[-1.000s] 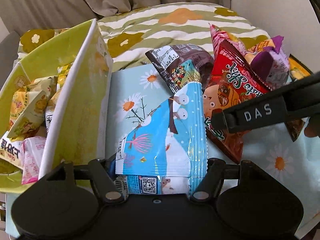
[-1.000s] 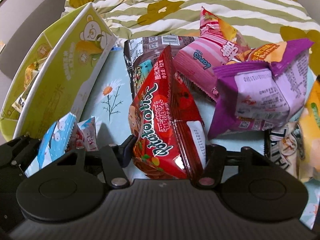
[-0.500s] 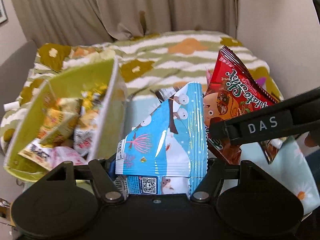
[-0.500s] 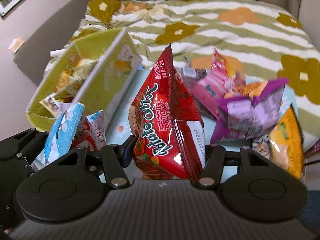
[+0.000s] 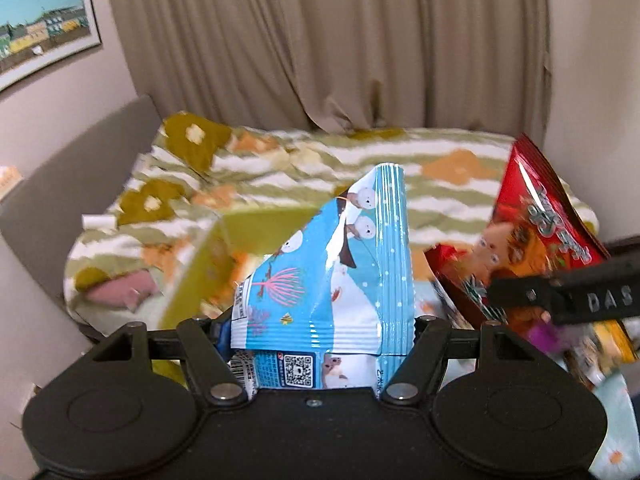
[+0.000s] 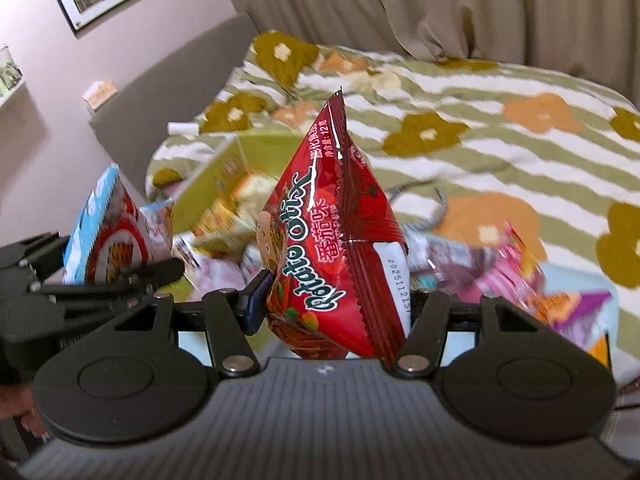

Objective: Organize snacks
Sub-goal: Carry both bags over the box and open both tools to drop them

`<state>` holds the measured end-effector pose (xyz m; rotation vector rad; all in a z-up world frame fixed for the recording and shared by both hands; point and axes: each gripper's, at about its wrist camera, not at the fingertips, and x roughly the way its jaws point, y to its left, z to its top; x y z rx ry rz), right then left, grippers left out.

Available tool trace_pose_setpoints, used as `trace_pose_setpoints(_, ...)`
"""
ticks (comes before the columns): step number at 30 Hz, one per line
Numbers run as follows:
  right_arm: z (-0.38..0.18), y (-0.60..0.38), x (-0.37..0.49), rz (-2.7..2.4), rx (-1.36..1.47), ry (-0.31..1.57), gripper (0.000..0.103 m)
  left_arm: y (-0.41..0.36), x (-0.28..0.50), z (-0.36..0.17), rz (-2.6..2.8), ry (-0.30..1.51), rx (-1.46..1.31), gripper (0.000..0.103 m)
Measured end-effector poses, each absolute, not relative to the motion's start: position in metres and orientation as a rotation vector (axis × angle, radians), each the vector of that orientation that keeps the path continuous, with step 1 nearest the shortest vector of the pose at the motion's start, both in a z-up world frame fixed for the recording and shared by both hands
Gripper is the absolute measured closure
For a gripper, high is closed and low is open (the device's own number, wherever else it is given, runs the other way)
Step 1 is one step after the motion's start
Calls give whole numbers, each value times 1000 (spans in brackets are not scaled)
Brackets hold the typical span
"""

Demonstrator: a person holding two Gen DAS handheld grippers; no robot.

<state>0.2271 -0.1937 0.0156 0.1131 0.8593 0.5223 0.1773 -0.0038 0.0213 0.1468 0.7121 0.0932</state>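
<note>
My left gripper is shut on a light blue snack packet with white cartoon figures, held upright in the air. My right gripper is shut on a red potato-snack bag, also lifted. In the left wrist view the red bag and the right gripper's black arm show at the right. In the right wrist view the blue packet in the left gripper shows at the left. Below, blurred, lies the yellow-green box with small snacks inside.
Pink and purple snack bags lie on a daisy-print cloth at the lower right. A striped flower blanket covers the bed behind. Beige curtains and a framed picture are on the walls.
Both grippers have risen with their packets; the box and the snack pile have dropped lower and farther in view, and the curtains and wall picture have come into sight.
</note>
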Motion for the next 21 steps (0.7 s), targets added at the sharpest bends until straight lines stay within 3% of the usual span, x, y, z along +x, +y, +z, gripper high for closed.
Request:
trace_pose_setpoints(8, 30, -120, 277, 519, 142, 835, 30, 56, 243, 32, 76, 705, 176, 30)
trace_pose_setpoints(21, -17, -41, 360, 334, 193, 936, 30, 127, 369, -47, -78, 918, 148, 28)
